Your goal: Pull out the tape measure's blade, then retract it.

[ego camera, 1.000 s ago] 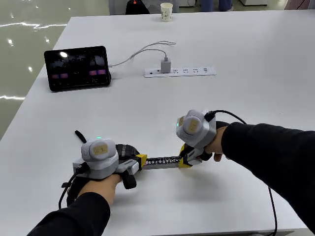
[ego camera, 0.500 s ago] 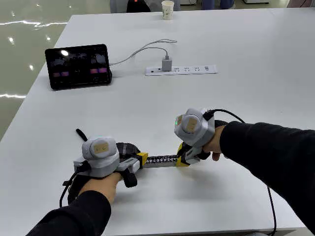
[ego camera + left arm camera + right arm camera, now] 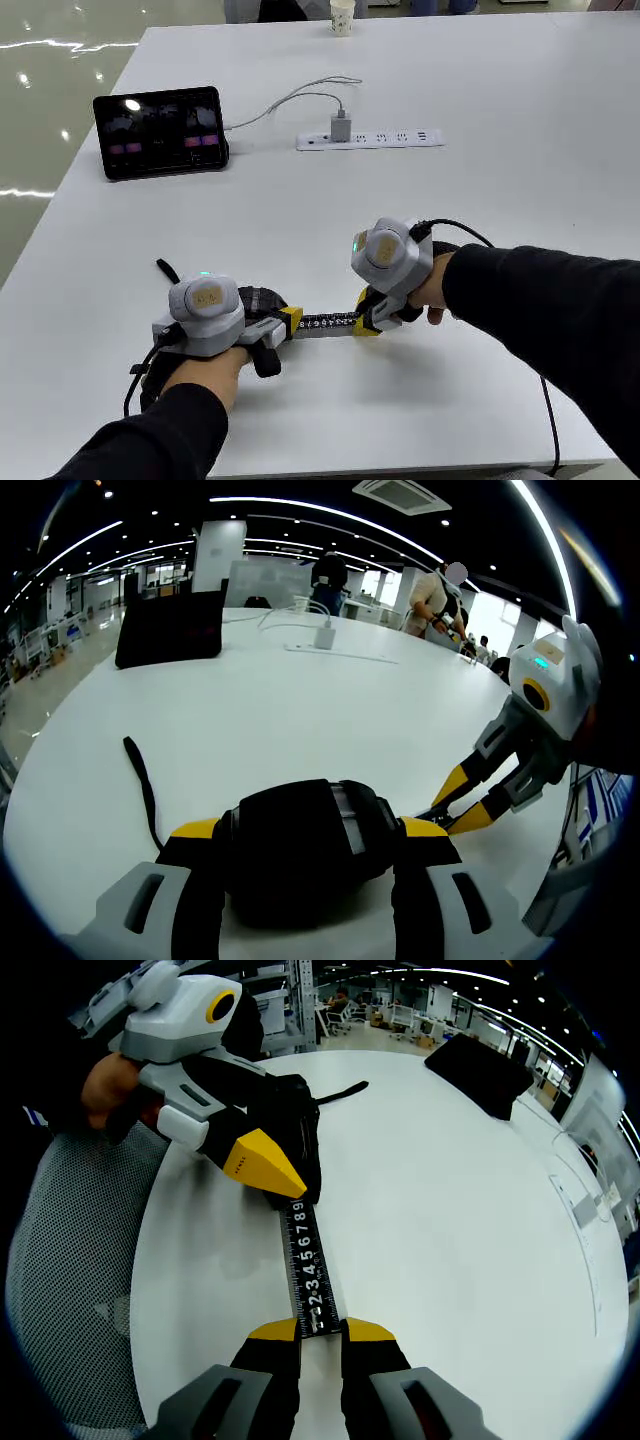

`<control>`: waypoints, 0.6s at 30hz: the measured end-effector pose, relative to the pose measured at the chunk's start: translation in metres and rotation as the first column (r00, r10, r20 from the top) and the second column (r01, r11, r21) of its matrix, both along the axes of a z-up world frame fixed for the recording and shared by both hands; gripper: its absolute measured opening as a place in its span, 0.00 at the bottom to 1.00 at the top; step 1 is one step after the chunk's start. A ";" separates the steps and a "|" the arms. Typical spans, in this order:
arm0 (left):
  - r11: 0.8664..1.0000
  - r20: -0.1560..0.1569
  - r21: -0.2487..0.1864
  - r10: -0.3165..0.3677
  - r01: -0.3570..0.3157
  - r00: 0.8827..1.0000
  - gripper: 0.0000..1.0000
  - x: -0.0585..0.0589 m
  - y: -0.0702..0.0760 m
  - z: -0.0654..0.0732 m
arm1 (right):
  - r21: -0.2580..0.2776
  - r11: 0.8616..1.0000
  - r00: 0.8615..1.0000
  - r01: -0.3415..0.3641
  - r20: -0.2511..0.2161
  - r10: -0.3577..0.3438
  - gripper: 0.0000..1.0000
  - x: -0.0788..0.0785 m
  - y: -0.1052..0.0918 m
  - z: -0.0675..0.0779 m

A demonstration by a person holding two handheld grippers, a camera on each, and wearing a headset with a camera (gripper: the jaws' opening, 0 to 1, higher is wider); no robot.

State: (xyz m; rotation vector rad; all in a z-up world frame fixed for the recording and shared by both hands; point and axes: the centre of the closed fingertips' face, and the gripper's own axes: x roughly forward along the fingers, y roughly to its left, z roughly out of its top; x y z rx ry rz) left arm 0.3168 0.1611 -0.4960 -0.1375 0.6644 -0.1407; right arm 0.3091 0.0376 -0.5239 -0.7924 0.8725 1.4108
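- Tape measure case (image 3: 300, 855) rests on the desk (image 3: 450, 90), clamped between the jaws of the left hand-held gripper (image 3: 310, 832).
- Right hand-held gripper (image 3: 320, 1332) has its jaws nearly closed, pinching the tip of the blade (image 3: 308, 1260).
- Blade runs straight out from the case's right side, with its long axis on the line between the two hand-held grippers.
- Compared with a second ago, the exposed length looks slightly shorter and the right hand-held gripper is nearer the case. I judge retraction is under way.
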 end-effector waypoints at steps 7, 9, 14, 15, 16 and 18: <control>1.000 0.001 0.000 -0.001 0.001 1.000 0.63 0.000 0.000 0.000 | 0.014 1.000 1.000 0.001 0.004 -0.001 0.11 0.000 0.005 -0.001; 1.000 0.001 0.000 -0.003 0.003 1.000 0.63 0.000 0.000 0.000 | 0.018 1.000 1.000 0.001 0.004 -0.001 0.11 -0.001 0.006 -0.001; 1.000 -0.001 0.001 -0.006 0.006 1.000 0.63 0.000 0.000 0.000 | 0.028 1.000 1.000 -0.005 0.010 0.005 0.11 -0.002 0.009 -0.001; 1.000 -0.001 0.001 -0.006 0.006 1.000 0.63 0.000 0.000 0.000 | 0.030 1.000 1.000 -0.007 0.013 0.007 0.11 -0.002 0.010 -0.002; 1.000 -0.001 0.002 -0.005 0.005 1.000 0.63 0.000 0.000 0.000 | 0.032 0.999 1.000 -0.007 0.013 0.006 0.11 -0.002 0.011 -0.001; 1.000 -0.001 0.001 -0.005 0.005 1.000 0.63 0.000 0.001 0.000 | 0.037 0.999 1.000 -0.007 0.015 0.007 0.11 -0.003 0.012 -0.001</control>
